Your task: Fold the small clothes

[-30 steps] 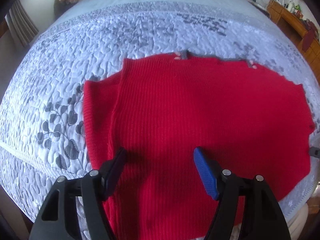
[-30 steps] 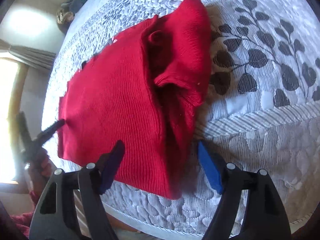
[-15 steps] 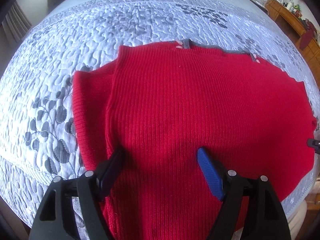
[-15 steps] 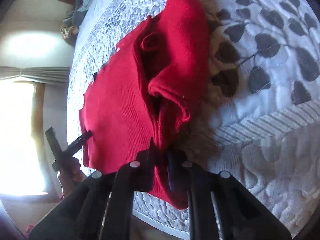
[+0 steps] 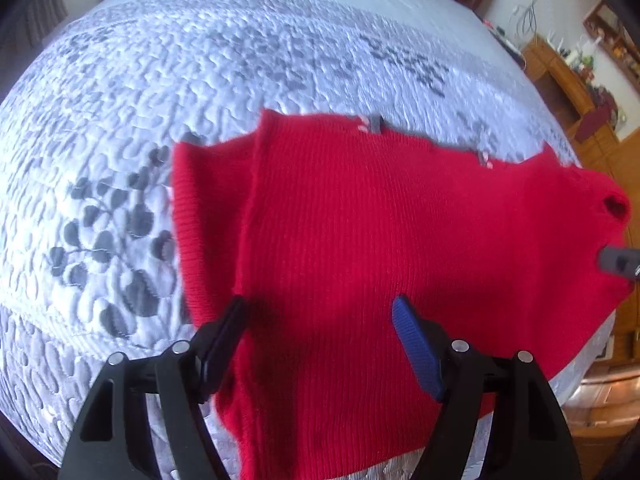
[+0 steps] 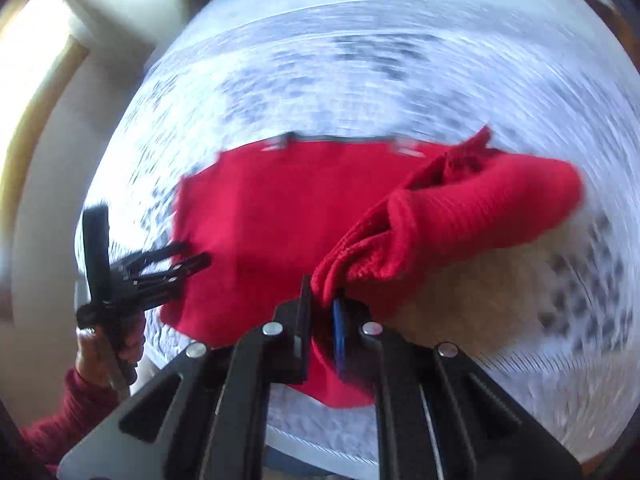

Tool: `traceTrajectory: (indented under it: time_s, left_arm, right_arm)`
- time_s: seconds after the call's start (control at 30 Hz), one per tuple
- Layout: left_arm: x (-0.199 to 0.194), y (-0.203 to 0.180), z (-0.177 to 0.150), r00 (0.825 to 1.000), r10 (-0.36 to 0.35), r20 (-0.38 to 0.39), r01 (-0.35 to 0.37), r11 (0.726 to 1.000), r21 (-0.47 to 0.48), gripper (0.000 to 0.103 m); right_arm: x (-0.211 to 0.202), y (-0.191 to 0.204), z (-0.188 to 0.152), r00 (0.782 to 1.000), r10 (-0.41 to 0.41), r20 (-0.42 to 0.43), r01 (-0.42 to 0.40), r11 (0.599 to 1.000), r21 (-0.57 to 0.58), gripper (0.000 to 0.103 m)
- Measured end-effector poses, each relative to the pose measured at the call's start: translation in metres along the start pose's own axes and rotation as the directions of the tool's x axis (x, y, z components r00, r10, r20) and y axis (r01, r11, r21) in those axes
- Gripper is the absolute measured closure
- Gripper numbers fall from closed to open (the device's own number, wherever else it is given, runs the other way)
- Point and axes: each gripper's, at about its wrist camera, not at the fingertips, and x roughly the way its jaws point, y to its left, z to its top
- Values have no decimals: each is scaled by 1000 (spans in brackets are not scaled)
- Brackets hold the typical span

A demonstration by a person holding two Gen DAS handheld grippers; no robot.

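Note:
A red knit sweater (image 5: 380, 220) lies flat on the quilted bed. My left gripper (image 5: 320, 304) hovers over its near left part; its jaws stand wide and are closing slightly, with only flat fabric below them and nothing pinched. My right gripper (image 6: 322, 300) is shut on a bunched edge of the sweater's right side and holds that red fold (image 6: 460, 208) lifted off the bed. The rest of the sweater (image 6: 260, 208) stays flat. In the right wrist view, which is blurred, the left gripper (image 6: 196, 253) shows at the sweater's left edge. The right gripper's tip (image 5: 618, 262) peeks in at the left wrist view's far right.
A white quilted bedspread (image 5: 200, 80) with grey leaf prints covers the bed. Its near edge runs just below the sweater. Wooden furniture (image 5: 580, 92) stands at the back right. A person's hand (image 6: 104, 344) in a red sleeve holds the left gripper. A bright window (image 6: 24, 60) is at left.
My right gripper went from open to shut on the sweater's right edge, then rose and rolled, pulling the fold up. The left gripper shifted slightly over the sweater and stayed open.

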Motion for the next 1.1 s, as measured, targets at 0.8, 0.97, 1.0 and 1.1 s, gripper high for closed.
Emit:
traceTrajectory:
  time_s: [0.8,0.97,1.0,1.1]
  left_arm:
    - [-17,-15,29,997,-60,-38,60,998,-11,27]
    - [-11,-13,36,994,-78,-71,75,996,-40,27]
    - [-11,-13,36,994,-79,-73,76,996,-42,27]
    - [-10,-13,36,992,-101,-81,98,994,-44,27]
  right_arm:
    - [79,65,-82,996,-50,-78,28,965,-262,37]
    - [98,61,-70,991,-107,-75,83,958,-275,61]
    - [99,56,-69,991,-110,-80,85,960,-268,77]
    - [83,40,-65,997,-22,-71,8,979,-204,94]
